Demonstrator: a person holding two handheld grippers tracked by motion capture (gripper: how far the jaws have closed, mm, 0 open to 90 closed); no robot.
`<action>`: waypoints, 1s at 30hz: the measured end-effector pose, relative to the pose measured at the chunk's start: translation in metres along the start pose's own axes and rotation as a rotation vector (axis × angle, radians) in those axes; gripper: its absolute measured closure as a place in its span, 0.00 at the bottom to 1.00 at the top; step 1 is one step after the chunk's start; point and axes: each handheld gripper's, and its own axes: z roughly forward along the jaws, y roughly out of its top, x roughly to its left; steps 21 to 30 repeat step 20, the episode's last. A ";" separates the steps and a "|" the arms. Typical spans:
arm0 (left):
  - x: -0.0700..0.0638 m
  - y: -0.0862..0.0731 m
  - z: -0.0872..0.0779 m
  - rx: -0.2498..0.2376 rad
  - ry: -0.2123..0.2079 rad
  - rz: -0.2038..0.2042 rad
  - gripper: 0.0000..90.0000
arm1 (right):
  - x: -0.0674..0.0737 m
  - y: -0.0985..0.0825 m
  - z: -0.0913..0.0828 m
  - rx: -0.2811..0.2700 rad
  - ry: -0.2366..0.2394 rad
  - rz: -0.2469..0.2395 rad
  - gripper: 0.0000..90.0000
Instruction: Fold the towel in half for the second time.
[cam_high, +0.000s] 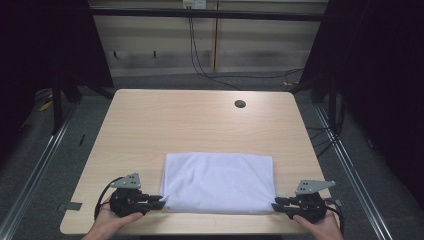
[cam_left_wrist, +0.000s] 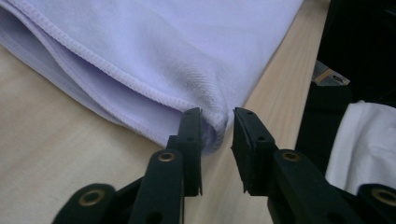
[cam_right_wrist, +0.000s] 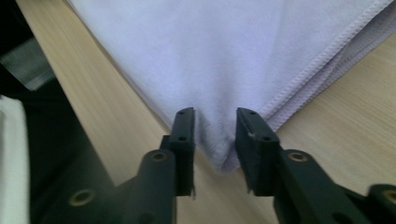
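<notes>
White towel (cam_high: 219, 182), folded, sits flat on the bench (cam_high: 150, 120) near the person's edge, with a gripper at each near corner. Left gripper (cam_left_wrist: 217, 128) has its fingers (cam_left_wrist: 189, 135) parted with the corner between them, not pinching; right gripper (cam_right_wrist: 215, 135) is the same, loose around its corner. My guess is they're letting go after a fold, so back both straight out and level, so the corners don't snag and drag the layers out of line.
</notes>
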 end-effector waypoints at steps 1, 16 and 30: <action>0.000 -0.002 -0.001 -0.012 0.003 0.000 0.75 | 0.001 -0.001 -0.003 -0.023 0.012 0.012 0.69; 0.033 -0.003 -0.036 -0.222 0.335 -0.082 0.41 | -0.030 -0.009 -0.034 -0.314 -0.213 0.139 0.38; 0.031 -0.003 -0.034 -0.213 0.287 -0.085 0.35 | -0.036 -0.011 -0.031 -0.291 -0.233 0.166 0.34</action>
